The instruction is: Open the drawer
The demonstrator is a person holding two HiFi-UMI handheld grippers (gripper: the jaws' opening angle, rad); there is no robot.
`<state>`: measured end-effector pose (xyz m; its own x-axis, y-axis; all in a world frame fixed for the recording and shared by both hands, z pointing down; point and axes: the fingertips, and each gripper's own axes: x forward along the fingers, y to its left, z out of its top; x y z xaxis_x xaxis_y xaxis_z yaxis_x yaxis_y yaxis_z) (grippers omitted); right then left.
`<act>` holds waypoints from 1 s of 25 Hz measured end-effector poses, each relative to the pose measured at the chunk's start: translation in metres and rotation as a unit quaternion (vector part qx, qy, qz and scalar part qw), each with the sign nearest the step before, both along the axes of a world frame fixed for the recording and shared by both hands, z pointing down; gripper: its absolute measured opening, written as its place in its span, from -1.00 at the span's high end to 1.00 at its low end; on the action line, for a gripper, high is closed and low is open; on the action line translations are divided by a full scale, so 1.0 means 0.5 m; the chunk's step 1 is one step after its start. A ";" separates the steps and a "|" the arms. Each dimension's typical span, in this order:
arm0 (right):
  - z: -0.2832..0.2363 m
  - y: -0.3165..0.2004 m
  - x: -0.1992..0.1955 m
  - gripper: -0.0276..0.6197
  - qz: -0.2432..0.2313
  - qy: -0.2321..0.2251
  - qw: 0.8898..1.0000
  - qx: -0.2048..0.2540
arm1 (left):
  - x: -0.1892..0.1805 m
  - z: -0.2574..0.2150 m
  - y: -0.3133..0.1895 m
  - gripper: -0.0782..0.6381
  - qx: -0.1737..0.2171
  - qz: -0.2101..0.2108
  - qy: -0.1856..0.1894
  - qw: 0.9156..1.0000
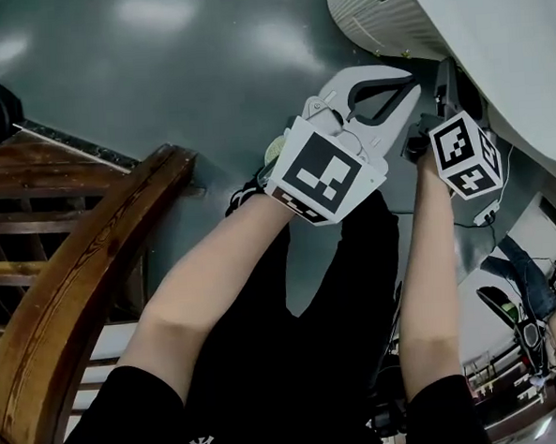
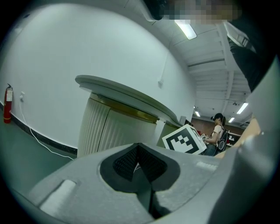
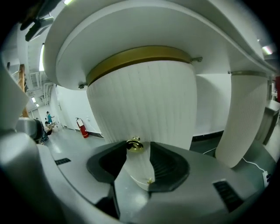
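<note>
The white fluted cabinet (image 1: 378, 13) stands at the top right of the head view, under a curved white top (image 2: 122, 92). In the right gripper view its rounded drawer front (image 3: 144, 100) fills the middle, with a brass band above. A round brass knob (image 3: 134, 145) sits between the tips of my right gripper (image 3: 136, 154), whose dark pads (image 3: 168, 164) stand apart and do not press on it. A smaller brass knob (image 3: 150, 180) shows lower down. My left gripper (image 1: 409, 91) hovers beside the cabinet with its pads (image 2: 151, 164) together and nothing held. My right gripper (image 1: 440, 99) is mostly hidden behind its marker cube (image 1: 466, 153).
A dark wooden chair (image 1: 83, 266) stands at the left over the grey-green floor (image 1: 156, 74). A white plug and cable (image 1: 489, 213) lie by the cabinet's foot. A red fire extinguisher (image 3: 82, 127) stands by the far wall. A person (image 2: 217, 131) stands in the background.
</note>
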<state>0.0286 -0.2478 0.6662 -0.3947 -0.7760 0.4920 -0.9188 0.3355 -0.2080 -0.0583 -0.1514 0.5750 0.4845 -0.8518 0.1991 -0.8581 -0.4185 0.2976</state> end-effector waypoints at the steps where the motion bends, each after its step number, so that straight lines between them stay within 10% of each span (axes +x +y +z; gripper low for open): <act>1: 0.001 -0.001 -0.003 0.39 -0.004 0.000 1.000 0.000 | 0.001 0.003 0.000 0.76 -0.001 0.000 0.000 1.000; 25: 0.008 0.179 0.012 0.55 -0.008 0.034 0.999 -0.028 | 0.003 -0.032 0.112 0.76 -0.029 0.014 -0.015 0.999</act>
